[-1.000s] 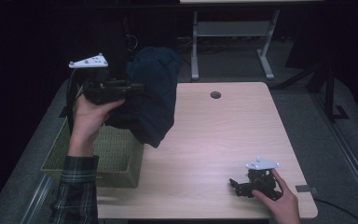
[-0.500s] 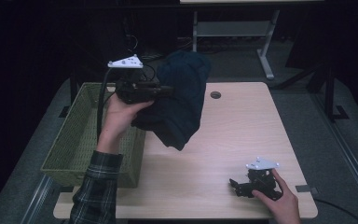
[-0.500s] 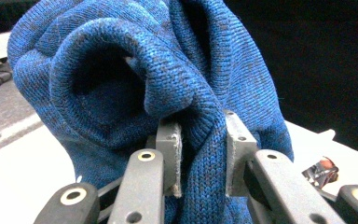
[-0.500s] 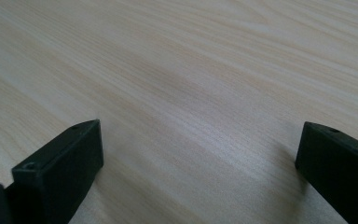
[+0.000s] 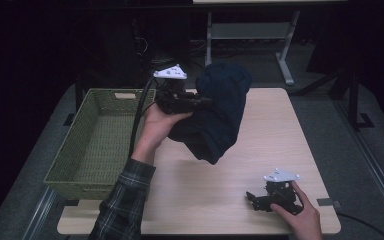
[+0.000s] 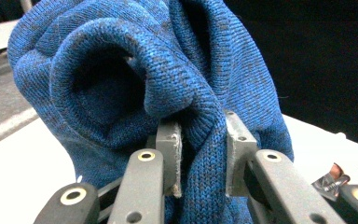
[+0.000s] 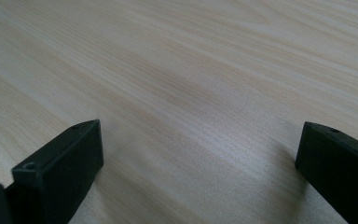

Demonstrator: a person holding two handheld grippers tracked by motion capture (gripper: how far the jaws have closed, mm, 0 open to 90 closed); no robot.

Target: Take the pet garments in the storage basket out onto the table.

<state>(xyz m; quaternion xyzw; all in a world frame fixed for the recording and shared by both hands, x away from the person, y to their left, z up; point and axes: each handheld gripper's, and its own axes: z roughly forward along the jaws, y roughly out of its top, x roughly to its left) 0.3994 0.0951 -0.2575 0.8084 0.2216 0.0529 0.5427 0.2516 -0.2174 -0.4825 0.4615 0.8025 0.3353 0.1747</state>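
1. Above the left half of the pale wood-grain worktop (image 5: 280,130), your left gripper (image 5: 200,101) holds a dark blue knitted garment (image 5: 219,112) off the surface, bunched into a loose hanging bundle.
2. In the left gripper view, a thick fold of the blue knit (image 6: 144,88) is pinched between the two grey pads (image 6: 170,144), so your jaws are clamped on the garment, with the rest of the cloth bulging above and around them.
3. Just left of the held garment, the green woven rectangular basket (image 5: 75,165) sits at the worktop's left edge; the garment hangs to the right of the basket's rim, over bare wood, not over the basket.
4. Your left hand (image 5: 160,125) grips the tool from below, and its black cable trails down past your plaid sleeve (image 5: 125,200).
5. At the near right corner of the worktop, your right gripper (image 5: 252,197) rests low on the wood under your right hand (image 5: 302,215), well apart from the garment.
6. In the right gripper view, its black jaws stand wide apart with only bare wood between them.
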